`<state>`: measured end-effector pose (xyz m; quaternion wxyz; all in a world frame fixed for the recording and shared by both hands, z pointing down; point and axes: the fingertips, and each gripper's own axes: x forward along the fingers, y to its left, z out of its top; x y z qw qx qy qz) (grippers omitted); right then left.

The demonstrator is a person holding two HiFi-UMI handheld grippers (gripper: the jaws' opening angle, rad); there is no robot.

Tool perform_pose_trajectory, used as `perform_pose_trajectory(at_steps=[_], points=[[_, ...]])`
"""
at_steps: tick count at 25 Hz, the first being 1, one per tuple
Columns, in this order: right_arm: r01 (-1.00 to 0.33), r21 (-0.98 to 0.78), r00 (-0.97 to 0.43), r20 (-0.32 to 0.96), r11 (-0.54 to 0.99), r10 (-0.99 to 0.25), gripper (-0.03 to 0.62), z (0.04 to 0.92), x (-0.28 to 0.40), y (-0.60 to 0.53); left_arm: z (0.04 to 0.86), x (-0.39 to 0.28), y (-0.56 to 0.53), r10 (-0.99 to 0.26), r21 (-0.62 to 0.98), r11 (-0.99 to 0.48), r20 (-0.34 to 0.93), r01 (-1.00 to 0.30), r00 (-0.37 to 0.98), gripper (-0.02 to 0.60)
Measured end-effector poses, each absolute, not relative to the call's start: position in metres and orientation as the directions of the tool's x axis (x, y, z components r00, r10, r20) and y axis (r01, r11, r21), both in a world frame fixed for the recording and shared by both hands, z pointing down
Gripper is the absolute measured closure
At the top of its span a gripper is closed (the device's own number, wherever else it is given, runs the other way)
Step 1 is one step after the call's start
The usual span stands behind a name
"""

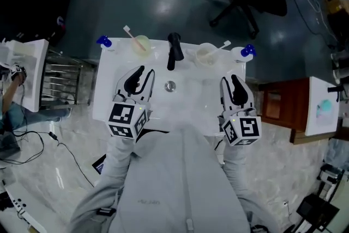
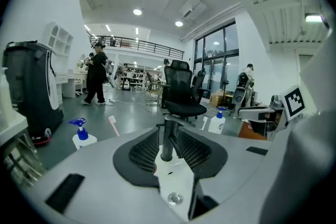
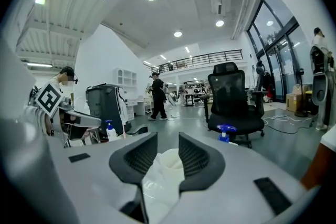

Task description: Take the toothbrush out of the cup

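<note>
Right now, both grippers are hovering over the near part of the white table [image 1: 106, 90], and their jaws are standing half apart with nothing gripped. 2 cups are standing at the far edge, 1 on each side of the black faucet [image 1: 173, 51].

The left gripper [image 1: 143, 73] is pointing toward the faucet. The left cup [image 1: 141, 44] is lying ahead of it, slightly to the left. The pink toothbrush [image 1: 130, 34] in this cup is leaning away and to the left, so its head is rising over the far rim.

The right gripper [image 1: 230, 82] is pointing at the right cup [image 1: 206, 54]. In the right gripper view this cup [image 3: 169, 160] is showing in the gap of the jaws, but beyond their tips, not yet between them. The white toothbrush [image 1: 223, 45] there is leaning away and to the right, toward the blue spray bottle [image 1: 248, 51].

Each gripper is nearer to the cup on its own side. I am judging that the right one is aligned better; it needs to go forward and a little right to meet the slanted handle above the rim.
</note>
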<state>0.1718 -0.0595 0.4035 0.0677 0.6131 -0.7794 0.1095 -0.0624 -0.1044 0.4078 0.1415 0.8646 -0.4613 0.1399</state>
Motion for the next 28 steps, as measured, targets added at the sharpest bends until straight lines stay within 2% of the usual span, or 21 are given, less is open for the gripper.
perform_pose_trajectory(at_steps=[12,28], points=[[-0.938,-0.097,-0.347,0.246,0.334,-0.905,0.48,0.404,0.154,-0.087,0.405,-0.079,-0.108,-0.804,0.122,-0.451,0.375,-0.884,0.462,0.466],[-0.949,-0.103,-0.315,0.264,0.298,-0.912,0.48,0.409,0.134,-0.085,0.418,-0.097,-0.12,-0.786,0.167,-0.469,0.369,-0.867,0.496,0.46]])
